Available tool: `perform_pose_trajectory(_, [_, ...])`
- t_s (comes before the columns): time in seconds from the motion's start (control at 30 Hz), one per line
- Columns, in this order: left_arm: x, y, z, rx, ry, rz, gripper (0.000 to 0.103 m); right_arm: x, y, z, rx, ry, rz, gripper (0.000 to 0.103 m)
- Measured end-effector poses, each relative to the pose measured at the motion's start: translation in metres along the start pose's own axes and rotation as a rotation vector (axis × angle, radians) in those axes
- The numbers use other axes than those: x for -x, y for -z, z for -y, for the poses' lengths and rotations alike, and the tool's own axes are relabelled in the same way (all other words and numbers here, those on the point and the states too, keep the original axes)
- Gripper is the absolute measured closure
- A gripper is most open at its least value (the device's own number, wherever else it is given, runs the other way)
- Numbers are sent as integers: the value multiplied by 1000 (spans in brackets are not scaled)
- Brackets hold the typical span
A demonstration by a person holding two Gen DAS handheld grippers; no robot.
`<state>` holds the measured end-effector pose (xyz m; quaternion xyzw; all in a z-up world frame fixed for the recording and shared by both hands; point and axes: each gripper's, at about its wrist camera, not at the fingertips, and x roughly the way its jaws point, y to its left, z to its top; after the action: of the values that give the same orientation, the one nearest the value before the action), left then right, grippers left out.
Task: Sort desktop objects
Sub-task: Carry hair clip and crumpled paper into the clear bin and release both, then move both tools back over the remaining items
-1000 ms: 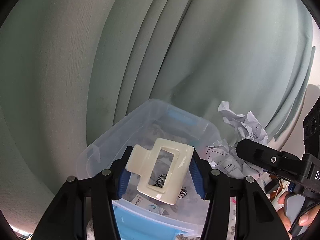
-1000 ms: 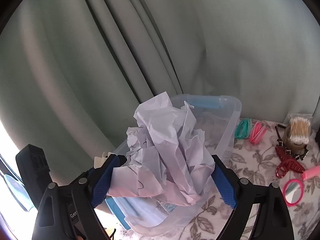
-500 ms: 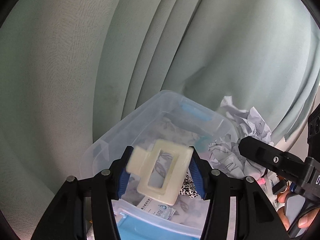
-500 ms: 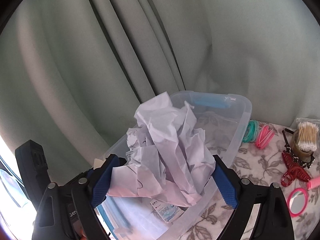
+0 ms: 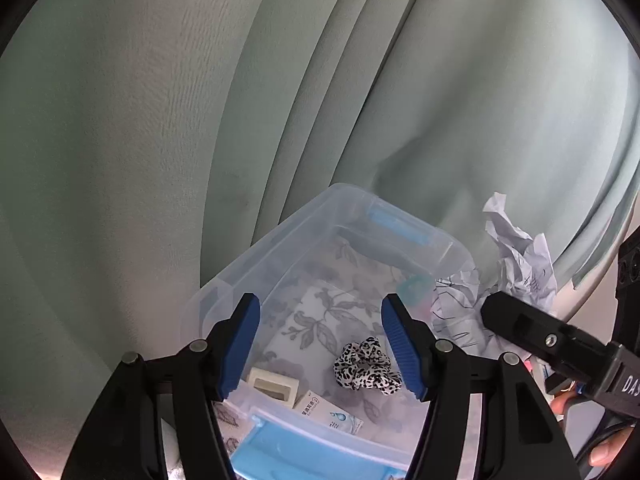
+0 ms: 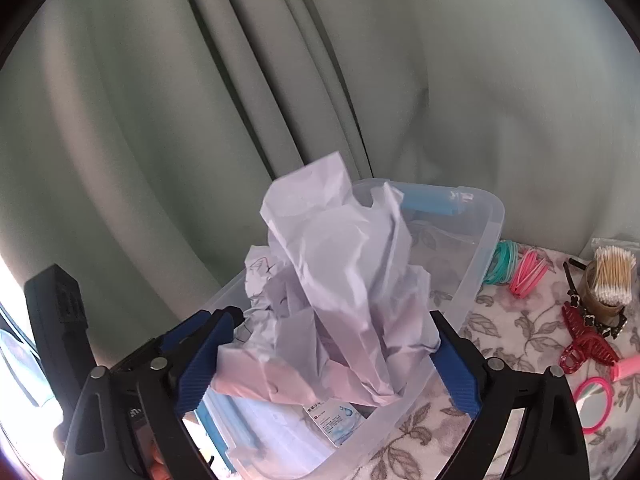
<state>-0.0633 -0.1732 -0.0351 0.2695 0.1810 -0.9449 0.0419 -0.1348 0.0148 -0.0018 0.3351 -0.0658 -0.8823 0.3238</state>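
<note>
Hovering over the bin (image 5: pixel 340 216), left gripper (image 5: pixel 320 344) gapes; right gripper (image 6: pixel 328 364) clamps paper (image 6: pixel 336 300).

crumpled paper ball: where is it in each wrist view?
Left wrist: crumpled paper ball at right edge, beside the clear bin, behind the right claw's black finger.
Right wrist: crumpled paper ball at centre, clamped in the right claw above the bin.
Shared landmark: the bin's blue handle.

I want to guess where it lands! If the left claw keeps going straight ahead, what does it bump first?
Probably the floor of the clear bin. The open left claw points down into it, at bare bottom just past the leopard scrunchie. Depth is hard to judge.
</note>
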Motion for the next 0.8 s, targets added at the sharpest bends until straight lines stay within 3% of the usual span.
perform_pose_trajectory(0.17, [21,-5,4,-8,7,8,36,3,5,-3,47,3,0,3])
perform_pose_trajectory(0.53, [40,-10,14,-41,12,26,36,12,-1,15,-29,-33,36,2])
perform_pose_trajectory(0.7, [47,-9,22,-63,18,30,36,48,12,10,-61,-29,71,2])
perform_pose_trajectory(0.8, [45,-1,47,-109,72,13,36,87,18,25,-89,9,102,2])
